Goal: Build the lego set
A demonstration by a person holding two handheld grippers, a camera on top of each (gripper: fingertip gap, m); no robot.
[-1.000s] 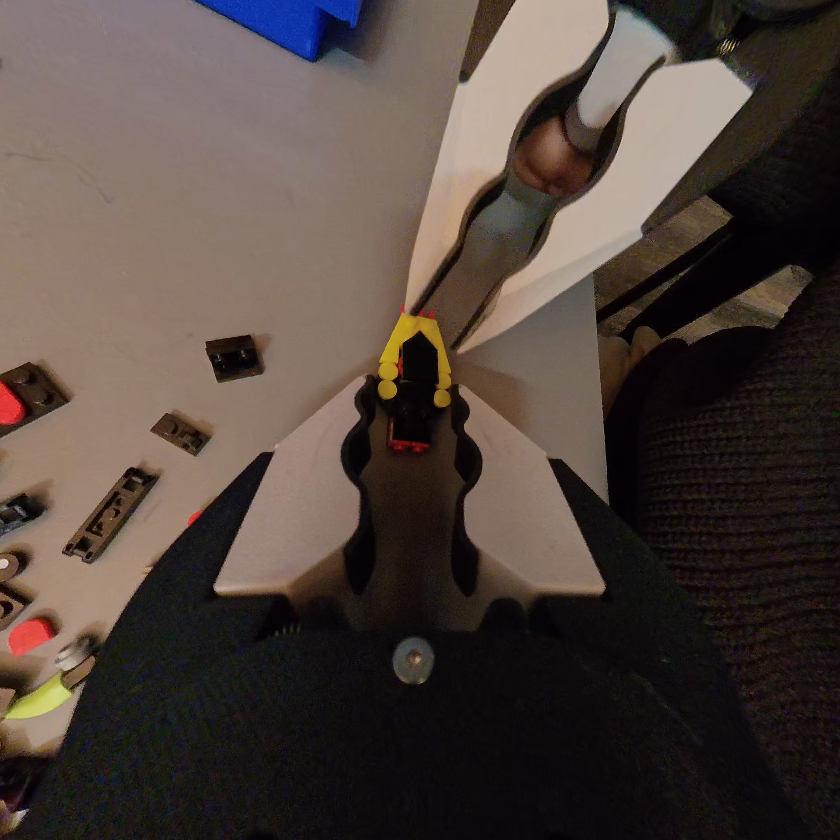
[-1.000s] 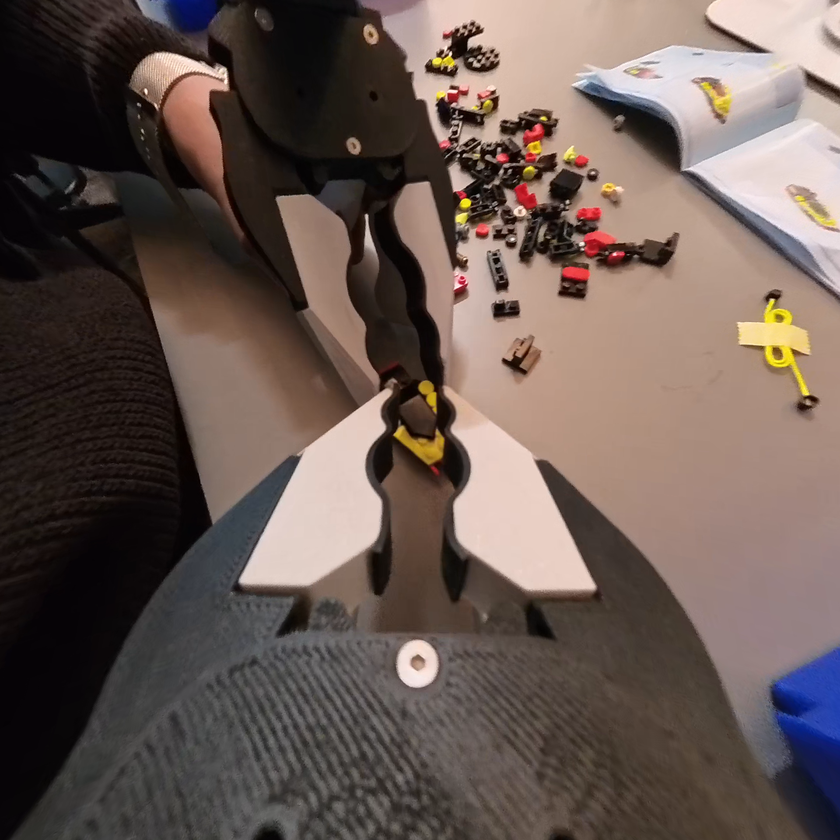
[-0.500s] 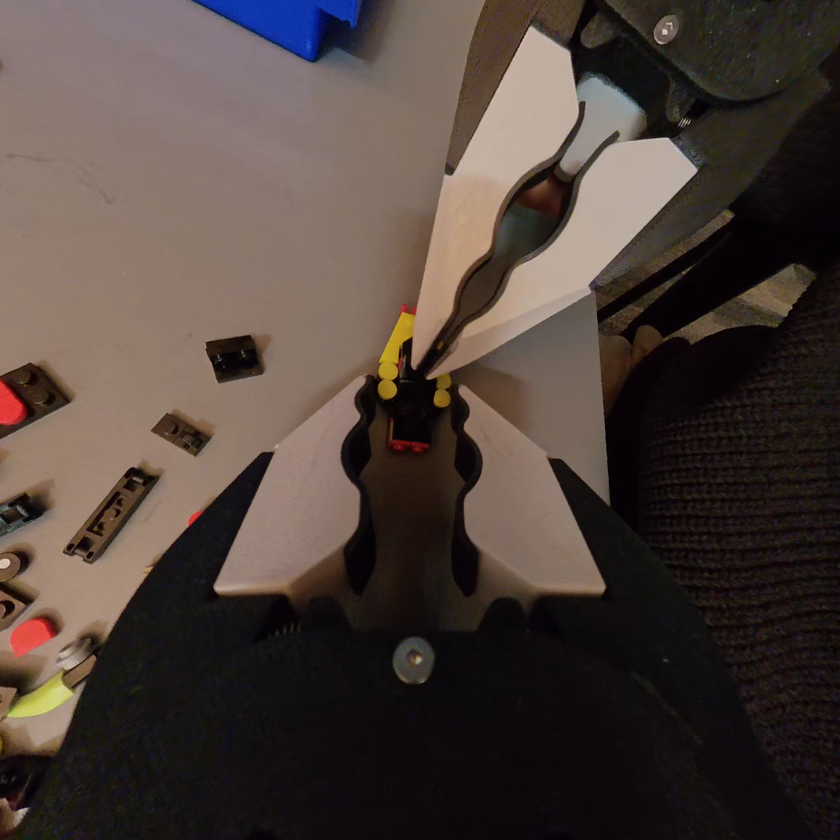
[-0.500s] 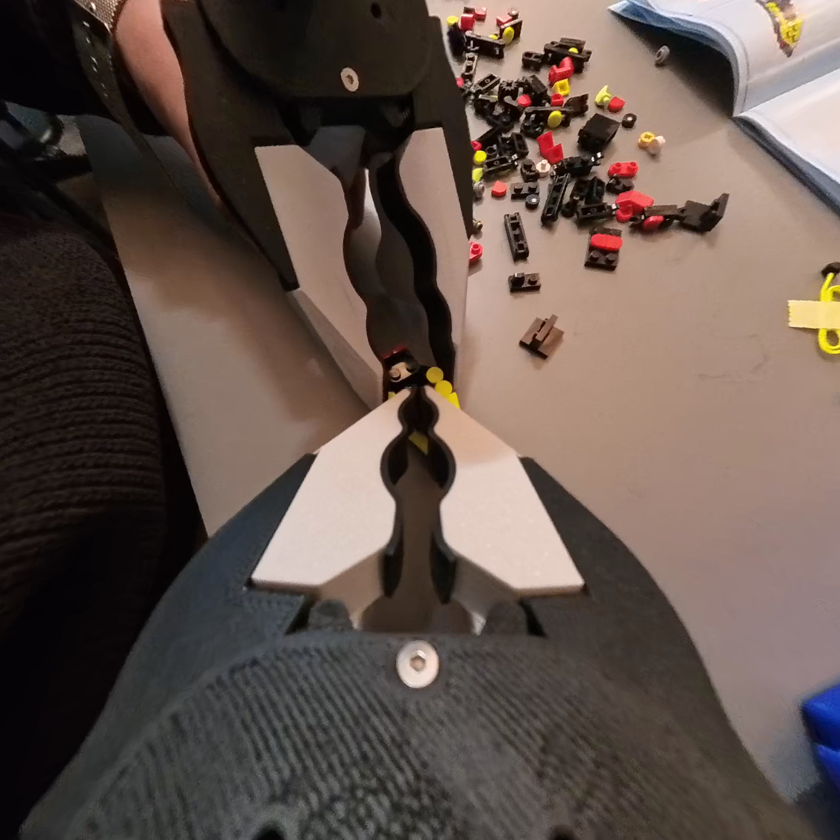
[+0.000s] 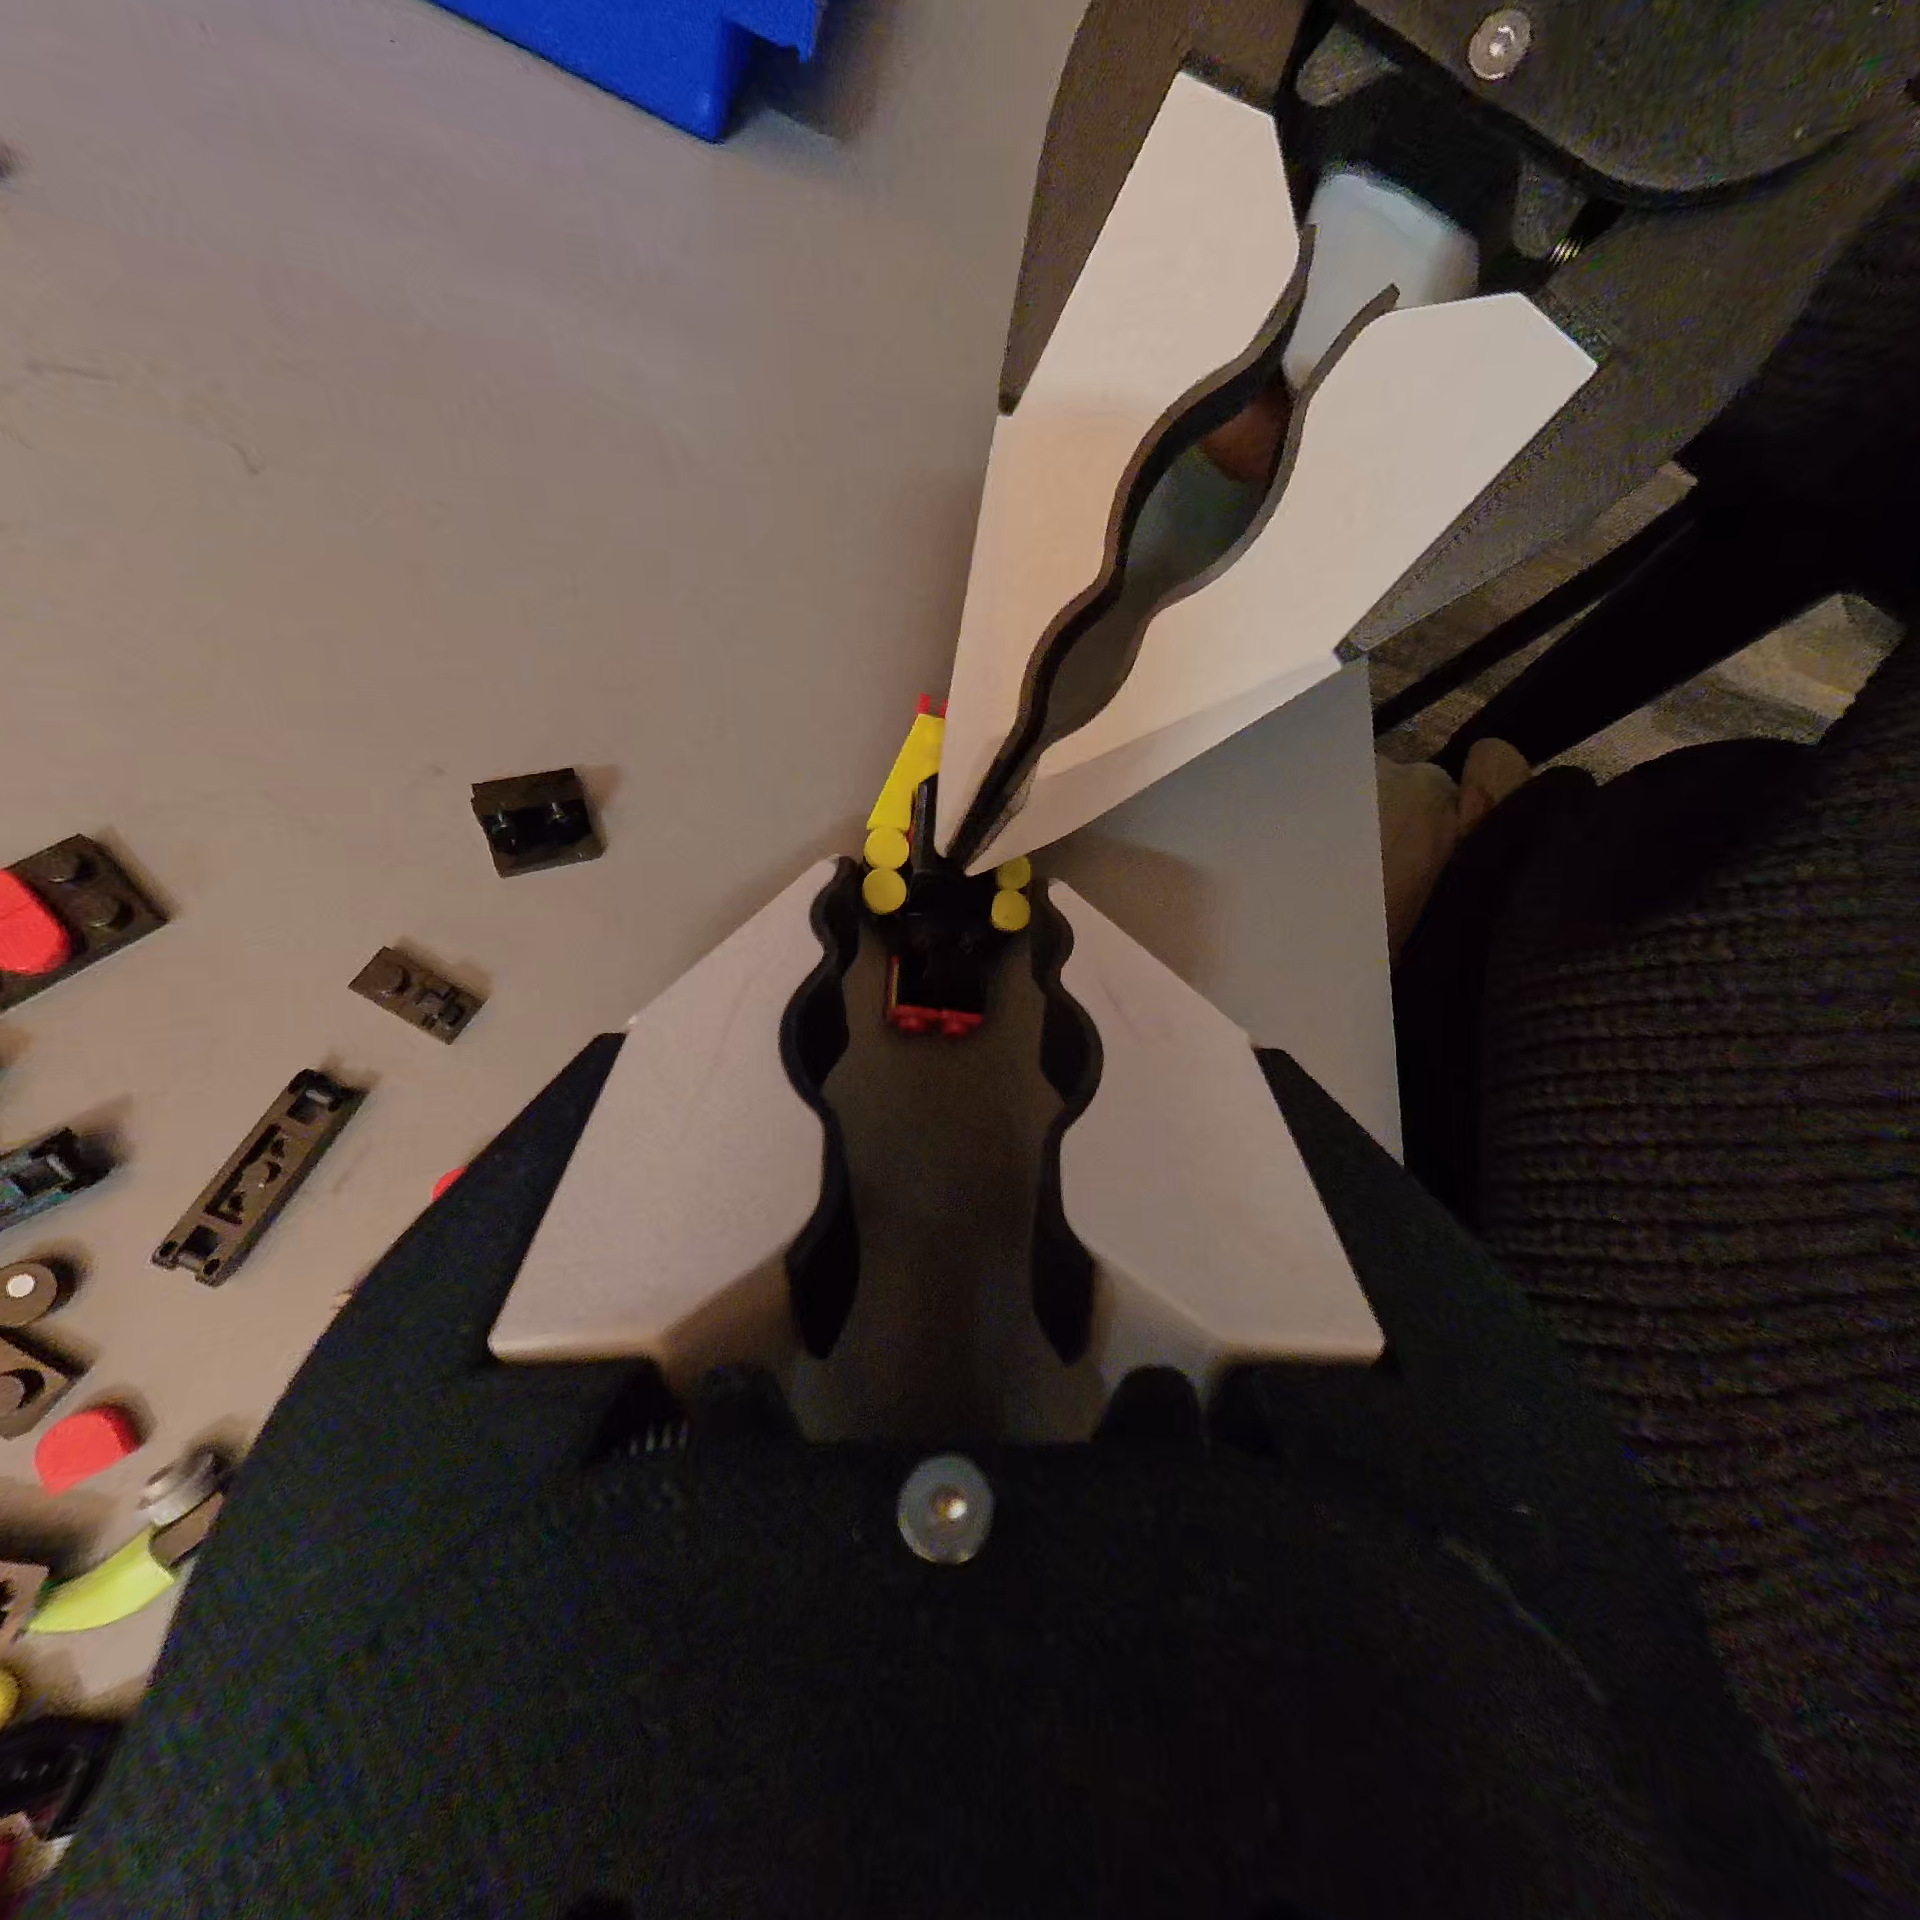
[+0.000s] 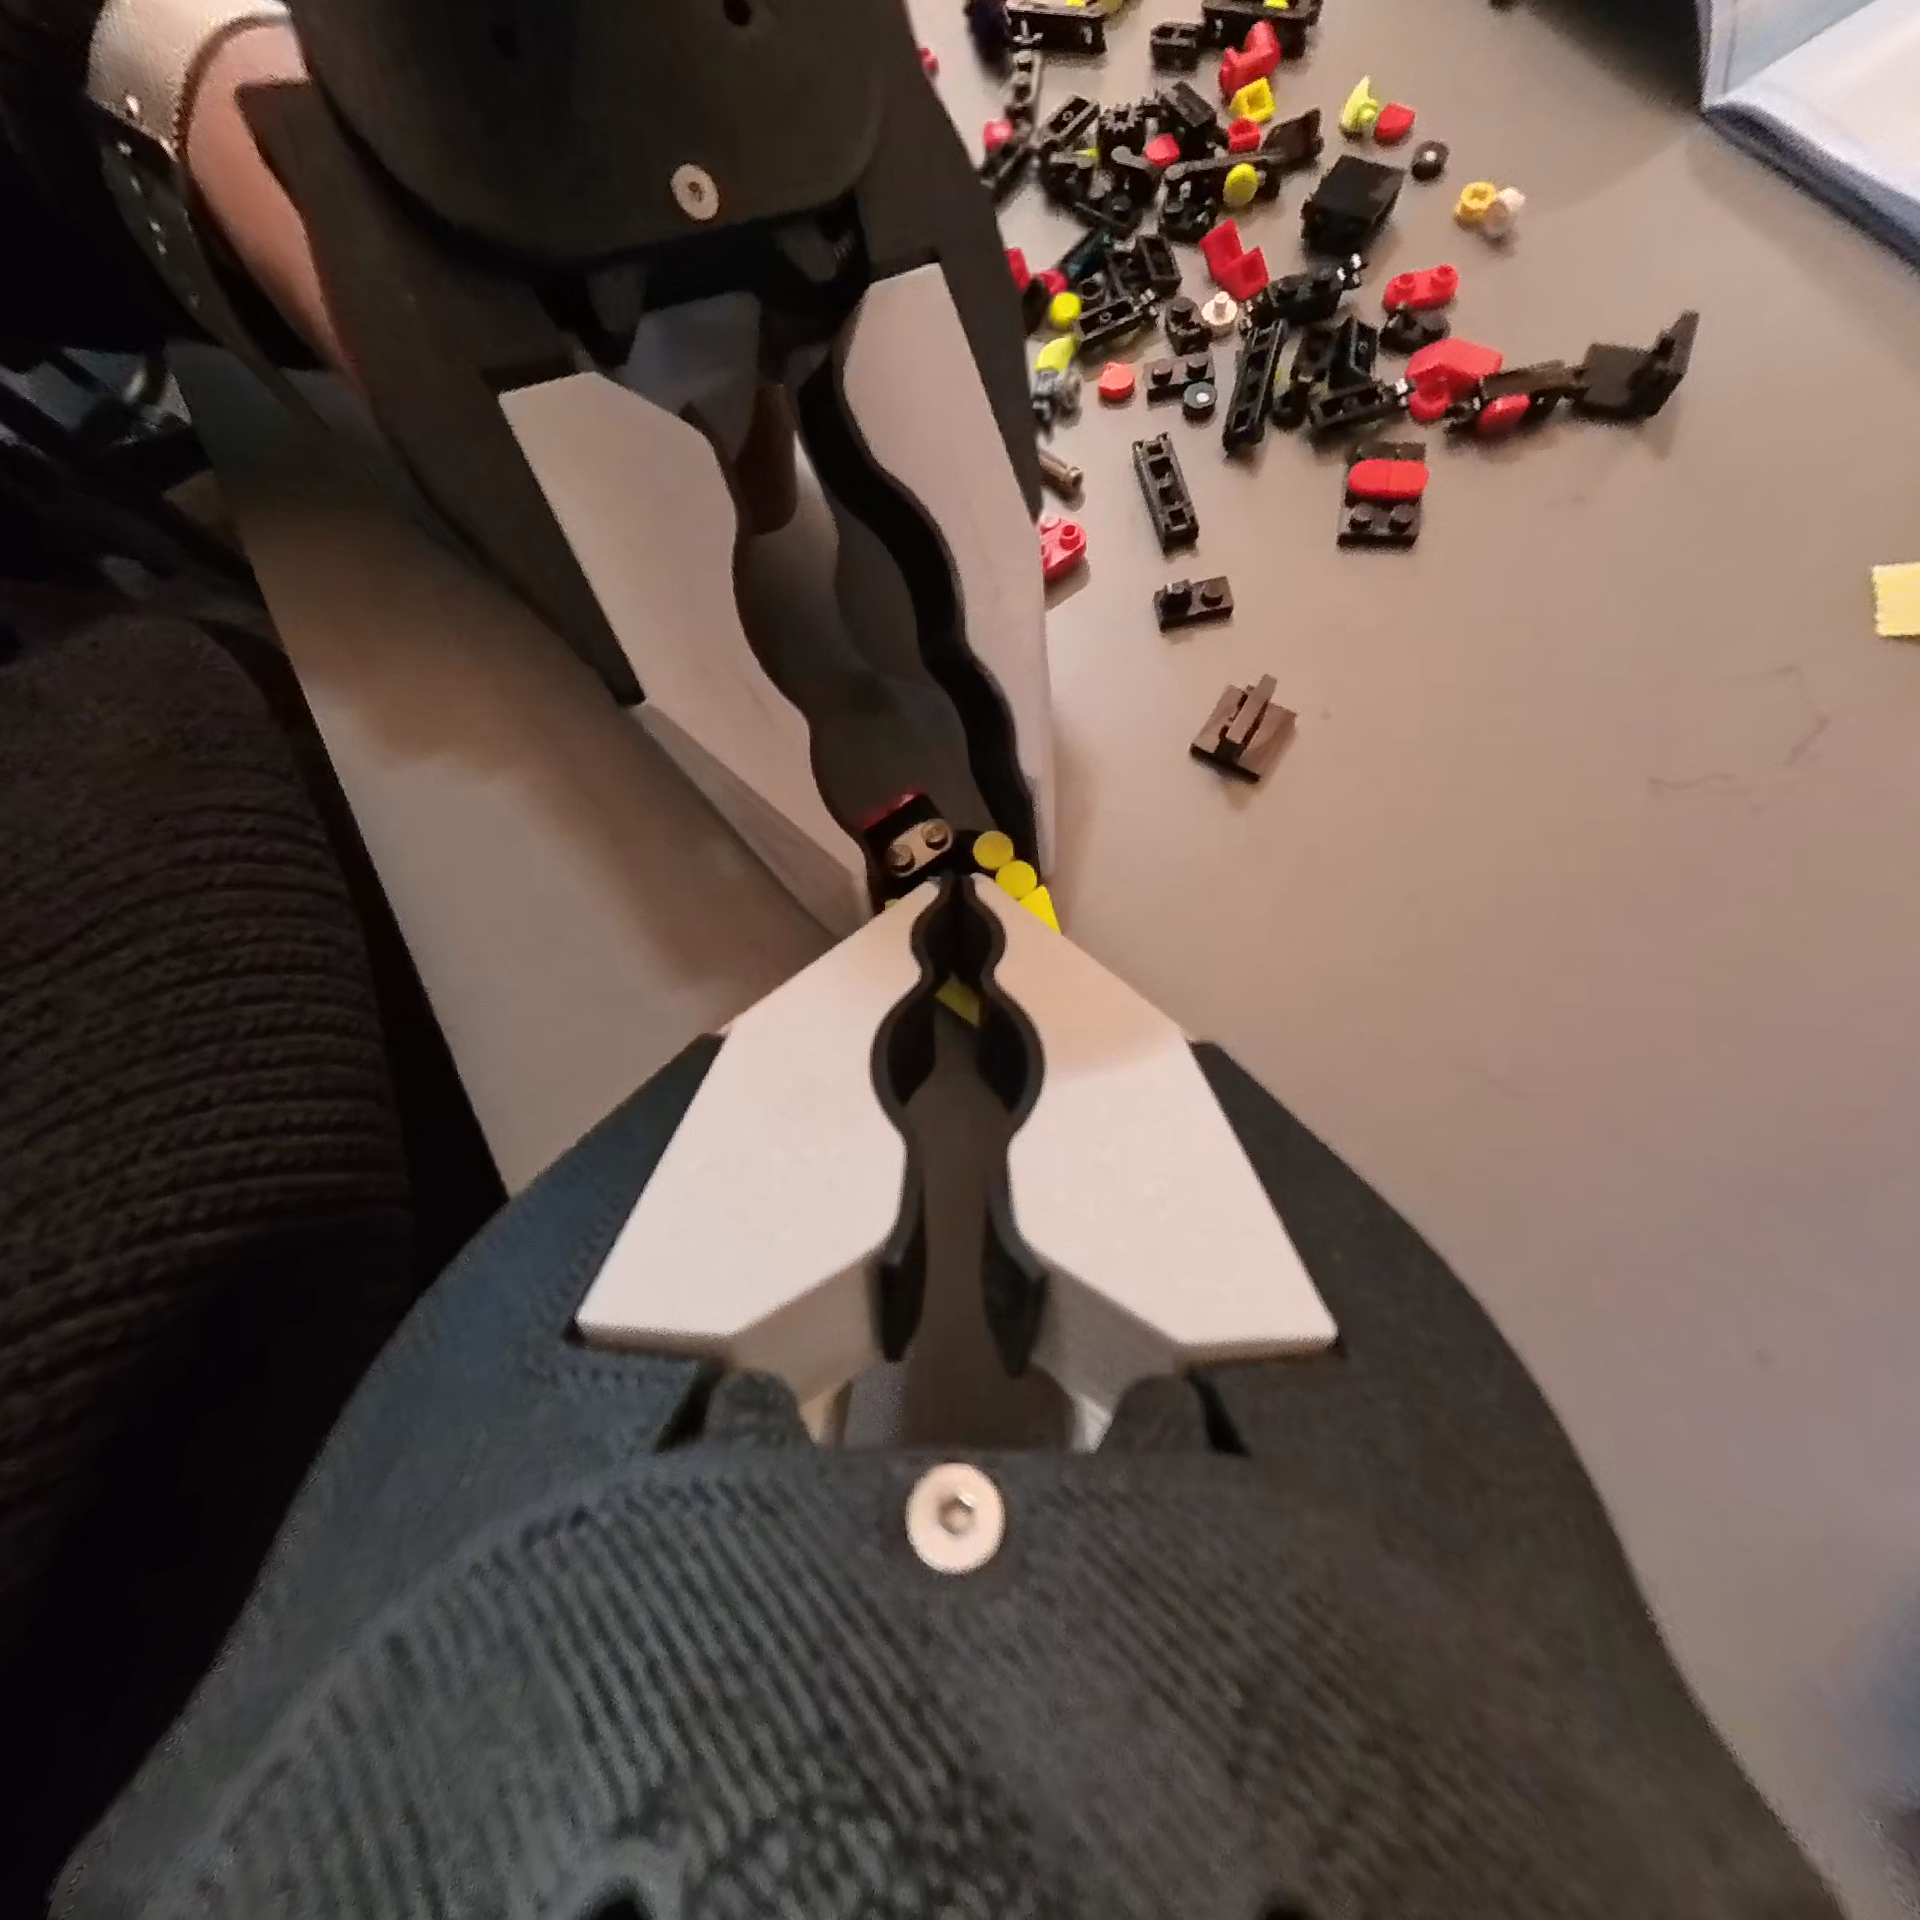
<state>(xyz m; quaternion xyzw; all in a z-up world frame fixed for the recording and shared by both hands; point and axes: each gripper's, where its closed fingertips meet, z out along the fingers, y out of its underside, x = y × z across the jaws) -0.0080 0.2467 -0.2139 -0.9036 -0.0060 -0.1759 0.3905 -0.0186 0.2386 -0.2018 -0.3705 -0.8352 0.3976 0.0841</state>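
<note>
1. Here, the model (image 5: 935, 935), a small black, yellow and red build, is held above the table (image 5: 416, 416) near its edge, pinched between the fingertips of the left gripper (image 5: 940, 909)
2. The right gripper (image 6: 956, 909) is seen with its fingers pressed nearly together, tips against the model's yellow end; whether a part is pinched there or only pushed cannot be told
3. If the push is made off-axis, the model could be twisted out of the left grip, since only a short length of it is held
4. If too much force is applied, the yellow studs (image 5: 883, 868) or the red end (image 5: 933, 1023) could be popped off, as small joints are likely to give first
5. A dropped model could be lost over the table edge into the lap, because the work is done just beside that edge
6. If the right fingers are drawn back while a part is half-seated, that part could be pulled off again
7. The loose pile (image 6: 1247, 260) is well apart, so it is unlikely to be disturbed, but a fallen part could be hard to tell from it
</note>
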